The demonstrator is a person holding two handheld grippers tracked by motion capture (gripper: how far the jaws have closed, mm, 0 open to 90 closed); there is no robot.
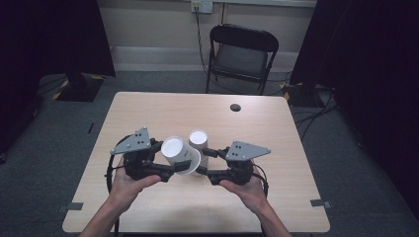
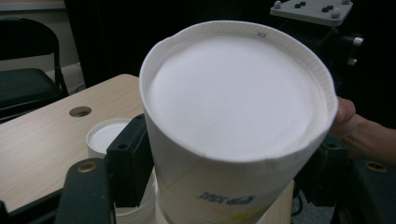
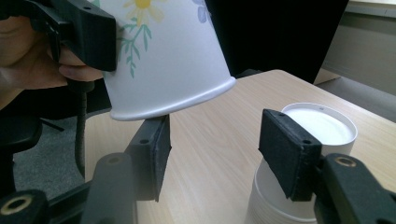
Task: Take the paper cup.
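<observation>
My left gripper [image 1: 165,159] [image 2: 224,172] is shut on an upside-down white paper cup [image 1: 178,152] [image 2: 233,98] with a flower print [image 3: 173,56]. It holds the cup tilted above the table, base toward the high camera. Just behind it, a stack of upside-down white cups [image 1: 198,140] [image 2: 105,135] [image 3: 322,126] stands on the table. My right gripper [image 1: 205,162] [image 3: 224,154] faces the left one. Its jaws stand apart with only bare tabletop between the pads. The held cup's rim hangs just above one pad, and the stack stands just beyond the other pad.
The light wooden table [image 1: 148,108] has a round cable hole [image 1: 235,107] near its far edge. A black folding chair [image 1: 242,49] stands beyond the table. Dark curtains flank both sides, and cables lie on the floor at the right.
</observation>
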